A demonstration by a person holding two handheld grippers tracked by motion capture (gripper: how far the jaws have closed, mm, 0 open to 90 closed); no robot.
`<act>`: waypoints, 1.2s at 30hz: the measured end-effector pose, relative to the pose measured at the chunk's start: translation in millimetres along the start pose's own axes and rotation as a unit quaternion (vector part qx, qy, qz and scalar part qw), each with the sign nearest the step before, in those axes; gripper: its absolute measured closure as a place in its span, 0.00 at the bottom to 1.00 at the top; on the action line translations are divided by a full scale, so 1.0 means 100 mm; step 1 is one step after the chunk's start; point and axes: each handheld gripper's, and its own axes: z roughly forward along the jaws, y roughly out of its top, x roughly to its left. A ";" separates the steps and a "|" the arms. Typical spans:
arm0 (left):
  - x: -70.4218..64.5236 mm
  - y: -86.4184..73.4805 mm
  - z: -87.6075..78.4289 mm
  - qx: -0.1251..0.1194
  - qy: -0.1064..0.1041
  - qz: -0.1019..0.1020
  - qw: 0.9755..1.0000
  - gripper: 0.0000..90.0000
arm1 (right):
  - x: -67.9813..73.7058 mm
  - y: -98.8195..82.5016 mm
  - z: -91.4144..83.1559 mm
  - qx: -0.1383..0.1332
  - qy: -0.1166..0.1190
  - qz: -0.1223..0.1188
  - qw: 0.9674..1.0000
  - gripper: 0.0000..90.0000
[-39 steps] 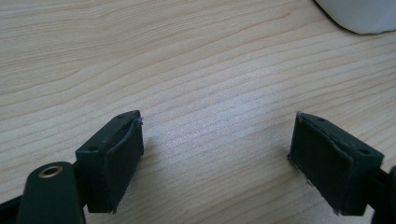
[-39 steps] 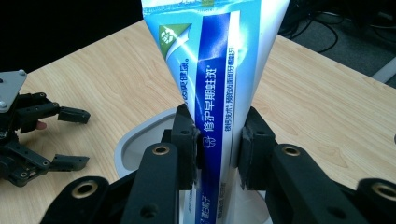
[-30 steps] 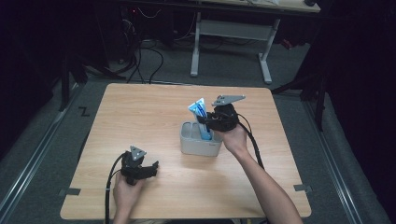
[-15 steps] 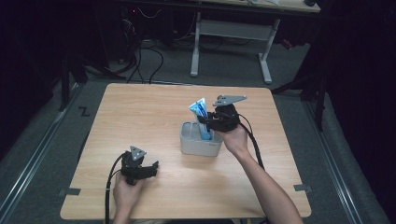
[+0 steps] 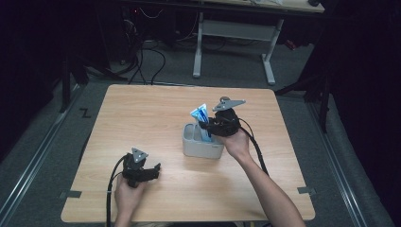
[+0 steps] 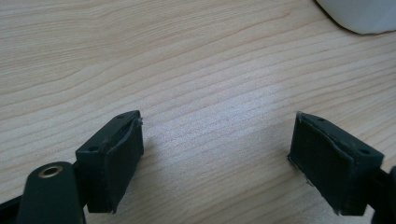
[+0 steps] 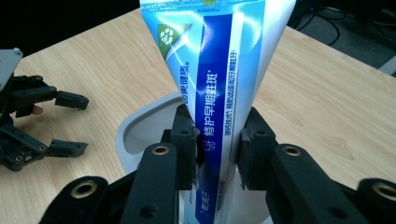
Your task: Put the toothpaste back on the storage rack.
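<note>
Grey tub point(image 5: 202, 146) holds an upright blue toothpaste tube point(image 5: 200, 116) — right tongs point(image 7: 217, 140) grasp it; left tongs point(image 6: 217, 158) released on the surface point(image 5: 142, 118).

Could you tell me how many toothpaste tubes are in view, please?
1: the blue toothpaste tube stands in the grey holder, clamped by the right tongs; others could be hidden inside.

Toothpaste tube point(image 7: 219, 84): blue and white, printed text down its face, upright with the flat crimped end on top, lower end inside the holder. Holder point(image 5: 201, 145): pale grey, rounded corners, upright right of the table's centre.
</note>
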 end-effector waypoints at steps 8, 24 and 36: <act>0.00 0.00 0.00 0.000 0.000 0.000 1.000 0.20 | -0.02 -0.03 0.00 0.002 0.001 0.009 1.000 0.79; 0.00 0.00 0.00 0.000 0.000 0.001 1.000 0.20 | -0.04 -0.08 0.06 0.012 0.008 0.022 1.000 0.79; 0.00 0.00 0.00 0.000 0.000 0.000 1.000 0.20 | -0.12 -0.11 0.03 0.000 0.011 0.045 0.999 0.75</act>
